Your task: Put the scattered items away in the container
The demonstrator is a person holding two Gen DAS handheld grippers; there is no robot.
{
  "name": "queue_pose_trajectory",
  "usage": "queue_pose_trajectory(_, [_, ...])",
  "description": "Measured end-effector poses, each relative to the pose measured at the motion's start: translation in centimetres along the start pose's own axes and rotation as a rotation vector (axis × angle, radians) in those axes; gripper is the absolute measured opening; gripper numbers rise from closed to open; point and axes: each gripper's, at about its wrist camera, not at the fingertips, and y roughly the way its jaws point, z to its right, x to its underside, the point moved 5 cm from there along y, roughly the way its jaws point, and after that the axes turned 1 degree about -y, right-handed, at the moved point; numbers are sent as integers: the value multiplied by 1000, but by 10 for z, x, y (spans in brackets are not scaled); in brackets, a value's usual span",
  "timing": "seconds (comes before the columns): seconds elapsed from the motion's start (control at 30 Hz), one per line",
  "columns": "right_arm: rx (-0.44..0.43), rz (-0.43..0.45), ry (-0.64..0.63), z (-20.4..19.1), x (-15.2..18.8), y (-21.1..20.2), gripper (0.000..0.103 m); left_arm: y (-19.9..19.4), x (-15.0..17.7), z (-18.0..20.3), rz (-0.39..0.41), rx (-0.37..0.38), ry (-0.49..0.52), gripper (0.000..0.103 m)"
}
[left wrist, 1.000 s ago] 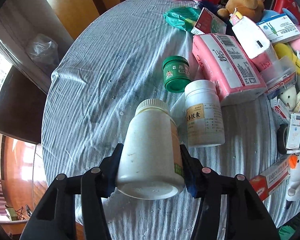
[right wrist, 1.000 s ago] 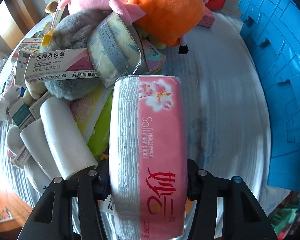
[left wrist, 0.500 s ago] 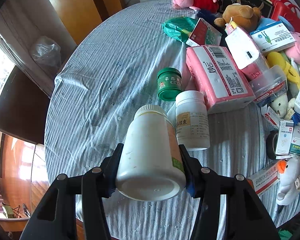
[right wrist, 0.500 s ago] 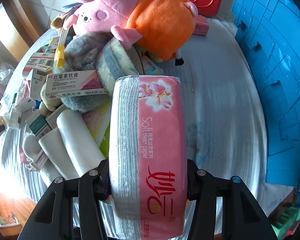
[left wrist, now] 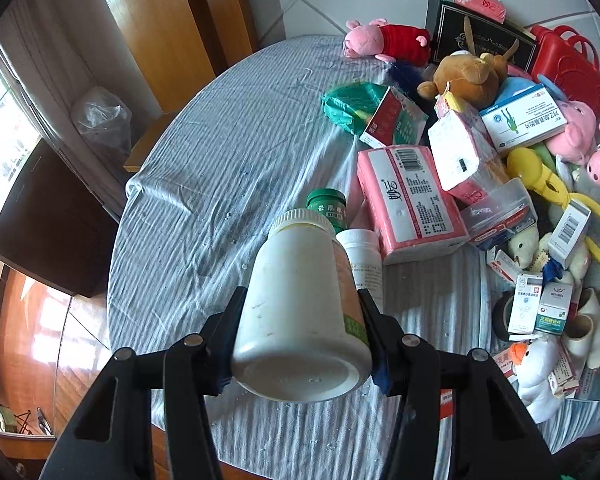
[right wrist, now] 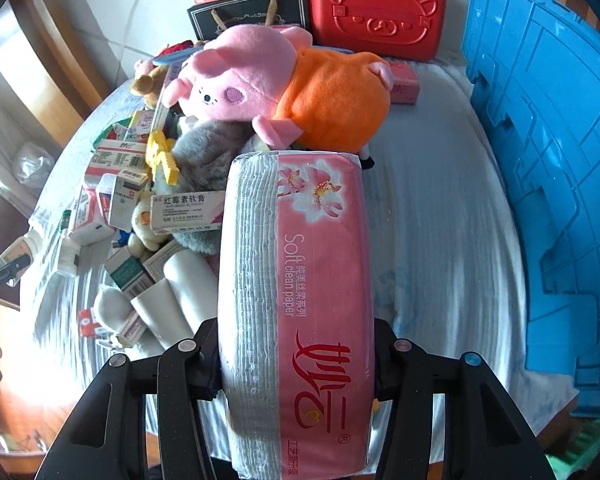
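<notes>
My left gripper (left wrist: 300, 340) is shut on a white pill bottle (left wrist: 300, 304) and holds it above the grey-blue tablecloth (left wrist: 220, 160). My right gripper (right wrist: 296, 352) is shut on a pink pack of soft tissue paper (right wrist: 300, 288) and holds it above the table. The blue plastic crate (right wrist: 548, 184) stands at the right in the right wrist view, its wall facing me. Scattered items lie in a pile: a second white bottle (left wrist: 364, 256), a green jar (left wrist: 327, 205), a pink tissue pack (left wrist: 408, 196), medicine boxes and plush toys.
A pink pig plush in orange (right wrist: 300, 92) lies on the pile ahead of the right gripper. A red bear case (right wrist: 376, 8) and a black gift bag (right wrist: 248, 12) stand at the far edge. Wooden furniture (left wrist: 152, 28) and a dark cabinet stand beyond the table's left edge.
Both grippers have risen and pulled back with their loads. The items on the table look smaller and farther, and more of the crate, red case and floor shows.
</notes>
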Motion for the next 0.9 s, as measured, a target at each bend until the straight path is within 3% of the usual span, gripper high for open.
queue_pose_trajectory(0.53, [-99, 111, -47, -34, -47, -79, 51, -86, -43, 37, 104, 68, -46, 52])
queue_pose_trajectory(0.9, [-129, 149, -75, -36, -59, -110, 51, -119, -53, 63, 148, 41, -11, 52])
